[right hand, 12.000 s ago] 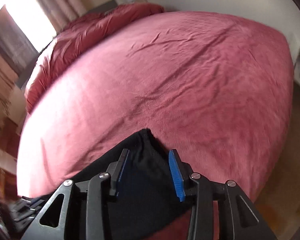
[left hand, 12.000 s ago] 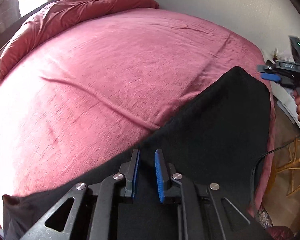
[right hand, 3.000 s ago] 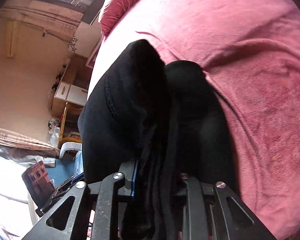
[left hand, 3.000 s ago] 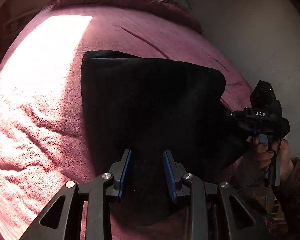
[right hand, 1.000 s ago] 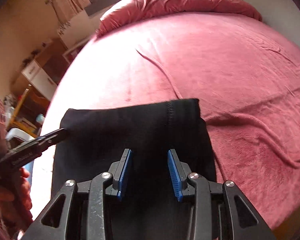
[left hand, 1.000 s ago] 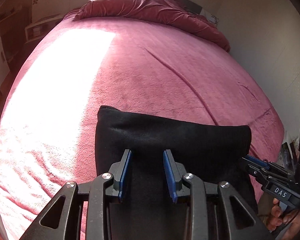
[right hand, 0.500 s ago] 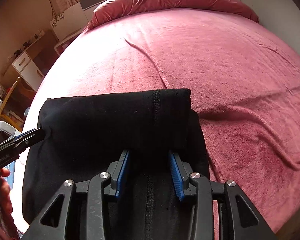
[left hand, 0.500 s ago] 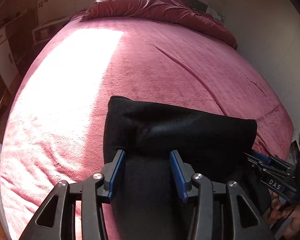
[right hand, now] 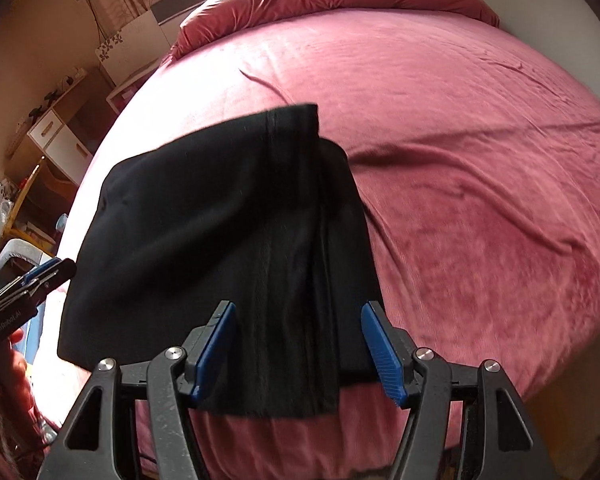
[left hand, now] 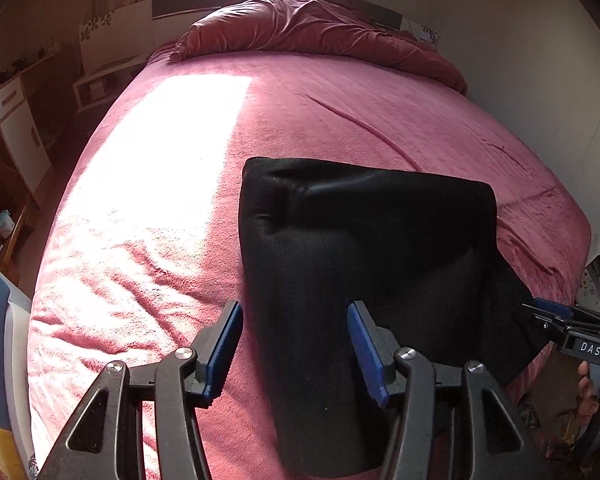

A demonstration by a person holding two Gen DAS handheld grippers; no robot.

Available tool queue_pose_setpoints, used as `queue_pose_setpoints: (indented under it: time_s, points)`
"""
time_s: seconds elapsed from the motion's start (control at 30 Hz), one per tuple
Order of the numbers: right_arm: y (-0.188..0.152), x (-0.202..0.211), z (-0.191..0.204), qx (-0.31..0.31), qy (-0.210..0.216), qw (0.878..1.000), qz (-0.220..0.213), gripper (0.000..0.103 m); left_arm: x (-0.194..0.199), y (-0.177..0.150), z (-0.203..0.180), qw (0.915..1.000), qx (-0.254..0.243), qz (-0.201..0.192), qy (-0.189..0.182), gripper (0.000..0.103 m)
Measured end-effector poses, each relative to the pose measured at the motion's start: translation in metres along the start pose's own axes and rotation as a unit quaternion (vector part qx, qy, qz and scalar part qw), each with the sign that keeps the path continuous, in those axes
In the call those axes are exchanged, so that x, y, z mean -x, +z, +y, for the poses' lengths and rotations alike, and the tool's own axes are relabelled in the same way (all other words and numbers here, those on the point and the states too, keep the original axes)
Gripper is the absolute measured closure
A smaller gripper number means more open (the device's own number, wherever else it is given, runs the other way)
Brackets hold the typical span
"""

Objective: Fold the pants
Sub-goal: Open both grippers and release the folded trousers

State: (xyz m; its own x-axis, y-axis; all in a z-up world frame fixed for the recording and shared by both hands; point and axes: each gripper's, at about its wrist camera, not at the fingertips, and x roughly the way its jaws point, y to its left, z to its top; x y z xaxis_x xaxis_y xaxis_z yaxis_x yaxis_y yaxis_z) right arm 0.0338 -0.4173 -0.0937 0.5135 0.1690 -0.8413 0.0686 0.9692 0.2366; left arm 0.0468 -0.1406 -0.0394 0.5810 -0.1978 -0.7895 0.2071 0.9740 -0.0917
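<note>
The black pants [left hand: 360, 240] lie folded into a thick rectangle on the pink bed [left hand: 160, 200], near its front edge. My left gripper [left hand: 294, 314] hovers over the bundle's near left part. Its jaws are opening and its blue pads [left hand: 220, 352] stand clear of the cloth. In the right wrist view the pants [right hand: 220, 220] show a seam and stacked layers. My right gripper [right hand: 298, 312] straddles their near right end. Its jaws are also opening, with cloth between the pads but not pinched. Each gripper shows in the other's view: the right gripper [left hand: 556, 316] and the left gripper [right hand: 40, 276].
A crumpled red duvet [left hand: 320, 28] lies at the head of the bed. White cabinets [left hand: 16, 120] and clutter line the left side of the room. A pale wall [left hand: 540, 80] runs along the right. The pink blanket [right hand: 480, 160] stretches bare beyond the pants.
Both grippers' jaws have spread wider and drawn back toward the bed's near edge. The folded pants stay lying on the blanket, released from both.
</note>
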Motion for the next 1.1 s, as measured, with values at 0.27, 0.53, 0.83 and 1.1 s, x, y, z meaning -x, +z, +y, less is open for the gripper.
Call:
queue_pose_setpoints:
  time_s: [0.27, 0.53, 0.83, 1.1]
  points:
    - [-0.015, 0.0, 0.004, 0.027, -0.031, 0.999, 0.007, 0.048, 0.001, -0.021, -0.002, 0.9998, -0.015, 0.008, 0.005, 0.043]
    - [-0.022, -0.016, 0.002, 0.042, -0.044, 0.998, 0.003, 0.049, -0.009, -0.027, -0.01, 0.9995, -0.026, 0.013, 0.008, 0.037]
    - [-0.018, -0.002, 0.002, 0.032, -0.03, 0.999, 0.002, 0.042, 0.008, -0.027, -0.013, 0.9996, -0.027, -0.002, 0.003, 0.024]
    - [-0.009, 0.002, -0.004, 0.026, -0.025, 0.999, 0.005, 0.041, 0.016, -0.028, -0.007, 0.9998, -0.016, -0.007, -0.008, 0.023]
